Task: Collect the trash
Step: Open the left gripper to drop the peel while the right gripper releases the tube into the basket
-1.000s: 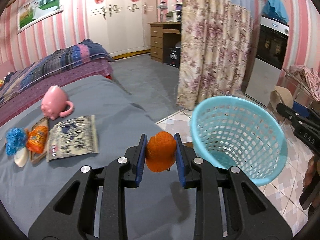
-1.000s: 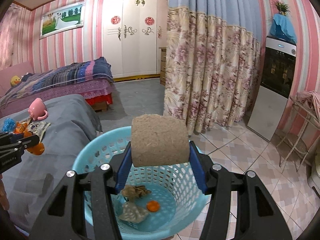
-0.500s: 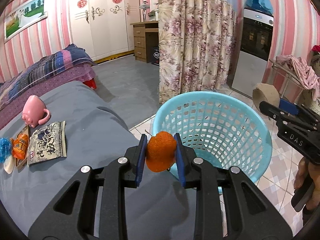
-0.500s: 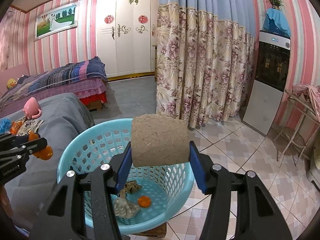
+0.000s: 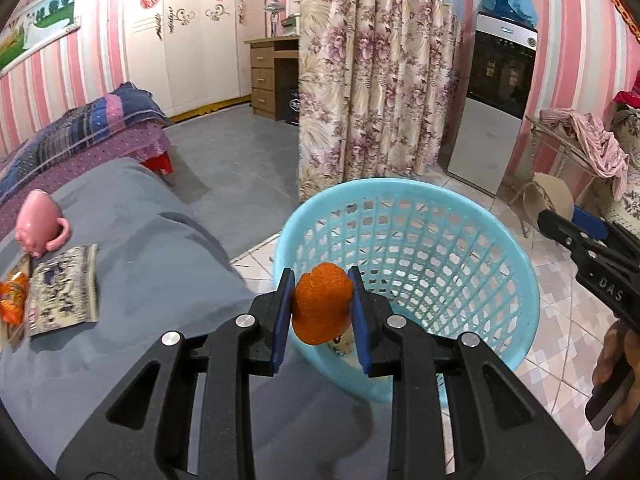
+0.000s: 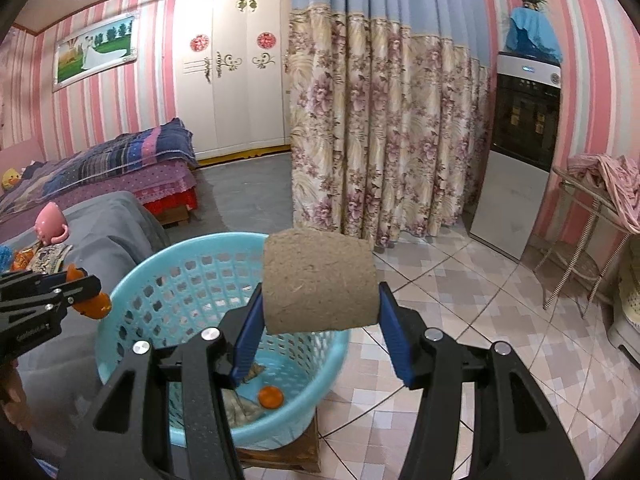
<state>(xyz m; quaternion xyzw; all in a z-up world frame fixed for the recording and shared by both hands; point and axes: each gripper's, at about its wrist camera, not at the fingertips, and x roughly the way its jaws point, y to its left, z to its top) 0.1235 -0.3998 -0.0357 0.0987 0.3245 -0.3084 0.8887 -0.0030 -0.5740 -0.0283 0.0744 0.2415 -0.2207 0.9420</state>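
My left gripper (image 5: 320,312) is shut on a piece of orange peel (image 5: 322,308), held at the near rim of the light blue mesh basket (image 5: 472,240). My right gripper (image 6: 320,320) is shut on a brown cardboard roll (image 6: 320,280), hanging over the right side of the same basket (image 6: 160,268). Inside the basket lie crumpled scraps (image 6: 244,408) and an orange bit (image 6: 271,396). The left gripper (image 6: 86,294) with its peel shows at the basket's left rim in the right wrist view. On the right of the left wrist view the right gripper (image 5: 576,236) comes in with the roll (image 5: 552,196).
A grey-covered bed (image 5: 140,248) holds a pink mug (image 5: 38,226), a printed packet (image 5: 64,290) and an orange wrapper (image 5: 14,300). The basket stands on a low wooden block (image 6: 288,456) on tiled floor. A floral curtain (image 6: 380,140), a water dispenser (image 6: 520,140) and a wire rack (image 6: 592,220) stand beyond.
Both grippers have moved toward the basket, each keeping its load. The basket now sits larger and more central in the left wrist view, and further left in the right wrist view.
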